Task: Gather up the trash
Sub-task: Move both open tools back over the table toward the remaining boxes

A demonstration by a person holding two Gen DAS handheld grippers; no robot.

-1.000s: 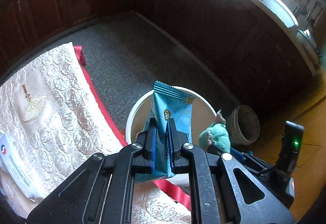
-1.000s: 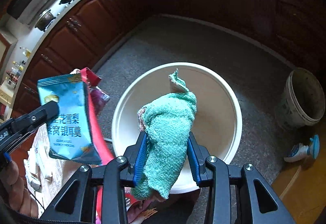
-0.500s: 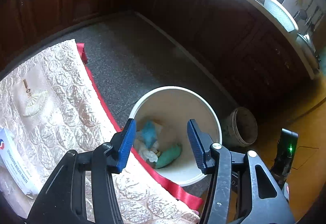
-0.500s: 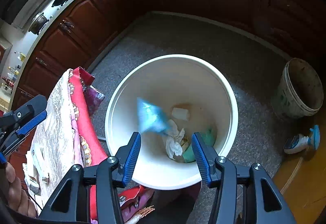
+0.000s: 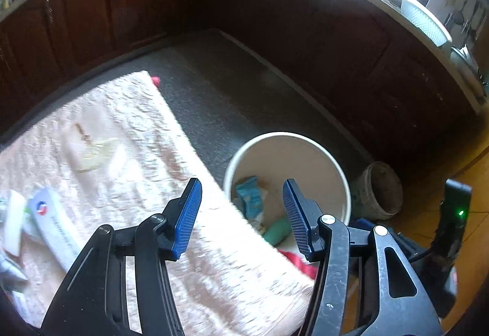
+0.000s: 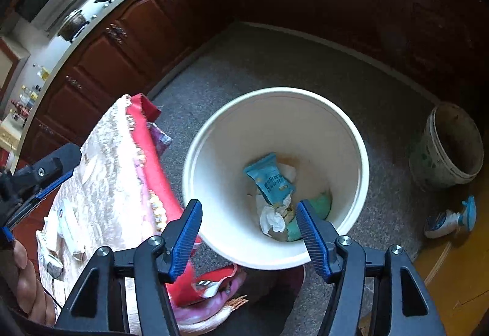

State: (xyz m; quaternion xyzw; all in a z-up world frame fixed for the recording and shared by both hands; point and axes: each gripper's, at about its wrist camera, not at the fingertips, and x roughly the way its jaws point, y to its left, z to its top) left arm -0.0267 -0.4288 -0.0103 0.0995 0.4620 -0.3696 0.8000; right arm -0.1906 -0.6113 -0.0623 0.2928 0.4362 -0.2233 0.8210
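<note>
Both sets of tongs empty and spread wide: left tongs [image 5: 241, 215] hang over the near edge of the tabletop [image 5: 128, 134], right tongs [image 6: 249, 233] hover above the near rim of the white bin [image 6: 195, 152]. Nothing between either pair of pads. We judge the drop finished for this load; the step in hand is going to the tabletop for the next piece. Nearest candidates sit at the tabletop's left edge in the left wrist view: a long white box with a red-and-blue mark [image 5: 53, 221] and some pale crumpled wrappers [image 5: 10, 213] beside it, blurred, so we cannot tell exactly what they are. To do it well we would swing the left tongs across to that edge, keep the pads wide until they straddle the box across its narrow width, and close flat against its sides so the quilted cloth is not pinched up with it. The cloth's red border [image 6: 152, 165] hangs just beside the bin, so carry items clear over it. Farther out, inside the bin, lie the blue snack packet [image 6: 269, 180], white tissue [image 6: 272, 218] and green towel [image 6: 319, 204]. Beyond, on the floor, a dirty bucket [image 6: 449, 146] and a spray bottle [image 6: 449, 218], both well apart from our work.
</note>
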